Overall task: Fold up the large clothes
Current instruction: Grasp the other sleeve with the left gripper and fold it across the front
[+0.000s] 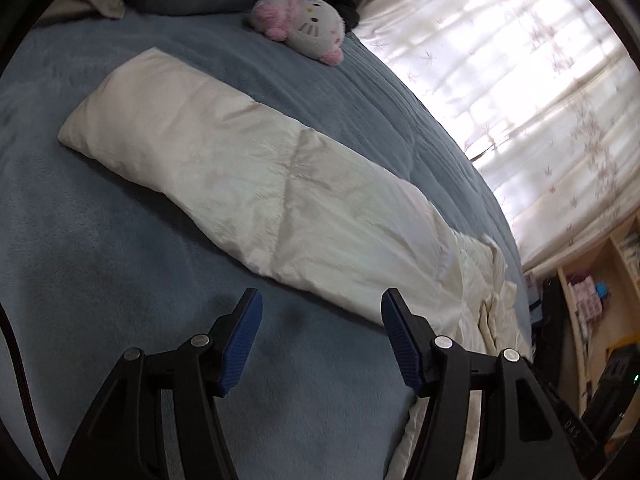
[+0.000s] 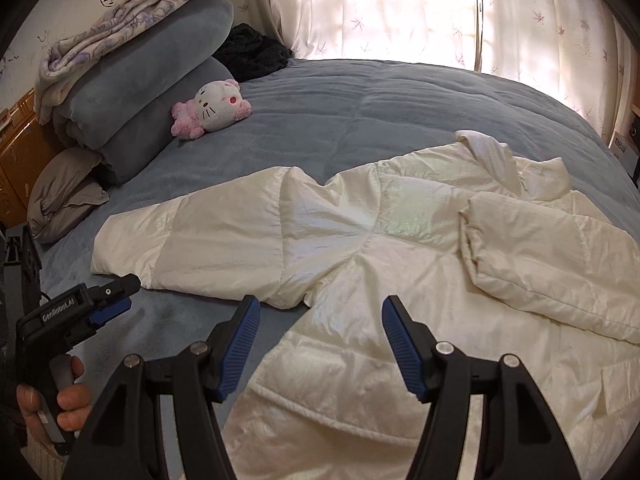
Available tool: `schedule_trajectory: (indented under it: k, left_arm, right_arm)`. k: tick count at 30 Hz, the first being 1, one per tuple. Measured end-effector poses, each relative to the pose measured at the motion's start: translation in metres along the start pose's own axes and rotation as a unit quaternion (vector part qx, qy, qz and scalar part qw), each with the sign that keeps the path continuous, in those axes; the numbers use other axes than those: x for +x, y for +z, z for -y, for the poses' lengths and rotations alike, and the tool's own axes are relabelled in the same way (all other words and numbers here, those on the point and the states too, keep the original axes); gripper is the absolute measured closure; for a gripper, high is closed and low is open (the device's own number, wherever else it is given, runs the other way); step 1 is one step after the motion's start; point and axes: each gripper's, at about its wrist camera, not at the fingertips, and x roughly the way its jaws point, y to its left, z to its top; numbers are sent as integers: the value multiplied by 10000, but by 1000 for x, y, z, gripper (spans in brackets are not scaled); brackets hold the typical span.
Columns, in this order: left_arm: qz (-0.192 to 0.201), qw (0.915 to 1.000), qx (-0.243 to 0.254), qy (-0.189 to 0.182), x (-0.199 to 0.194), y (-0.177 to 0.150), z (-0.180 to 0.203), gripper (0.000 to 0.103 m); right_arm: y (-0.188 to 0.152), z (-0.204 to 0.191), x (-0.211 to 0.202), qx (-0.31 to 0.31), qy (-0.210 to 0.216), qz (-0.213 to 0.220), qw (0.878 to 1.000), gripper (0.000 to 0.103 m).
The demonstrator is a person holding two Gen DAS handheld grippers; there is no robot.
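White puffer jacket (image 2: 400, 240) is laid flat on the blue bed cover (image 2: 360, 100), one sleeve (image 1: 192, 136) stretched out straight ahead of the left hand-held gripper (image 1: 320, 320). Left hand-held gripper is held wide open, nothing between the blue pads, hovering over bare bed cover just short of the sleeve's near edge; right-side pad (image 1: 400, 340) is seen close to the sleeve, contact cannot be told. Right hand-held gripper (image 2: 320, 320) is also spread open and empty, positioned above the jacket body; armpit junction lies just ahead of its tips. The other sleeve (image 2: 540, 248) is seen folded over the body, ahead and to the right of the right hand-held gripper. In the right wrist view the left hand-held gripper (image 2: 112, 296) is gripped by a hand (image 2: 52, 400), off to the left. A pink-and-white plush cat (image 2: 212, 108) lies well beyond the sleeve, beside stacked blankets (image 2: 140, 64). Curtains (image 2: 400, 8) are lit at the far bed edge.
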Motion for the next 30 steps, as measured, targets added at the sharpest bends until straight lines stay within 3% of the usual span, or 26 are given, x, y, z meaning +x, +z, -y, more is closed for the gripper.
schedule_trajectory:
  k: [6, 10, 12, 14, 17, 22, 27, 30]
  left_arm:
    - [115, 9981, -582, 190, 29, 27, -30, 43]
    - [115, 9973, -650, 333, 44, 42, -40, 46]
    - [119, 9976, -537, 422, 51, 48, -37, 60]
    - [43, 9975, -440, 547, 58, 50, -34, 83]
    - [110, 9976, -339, 593, 56, 52, -26, 95]
    - [613, 9941, 323, 834, 18, 54, 24, 97]
    - [1179, 9833, 1257, 589, -37, 41, 112, 97]
    - [1320, 9752, 1738, 373, -63, 29, 159, 97]
  right_arm:
    - [3, -4, 20, -18, 32, -53, 10000, 40]
    - [2, -1, 32, 18, -7, -147, 9999, 40]
    - [2, 3, 38, 55, -58, -213, 9997, 40]
    - [1, 7, 44, 130, -69, -281, 9995, 40]
    - [1, 12, 48, 264, -45, -332, 9991, 40]
    - [1, 17, 37, 372, 32, -253, 9990, 40]
    - [1, 24, 5, 482, 182, -13, 9987, 40]
    - [-1, 35, -21, 557, 243, 174, 9980, 40]
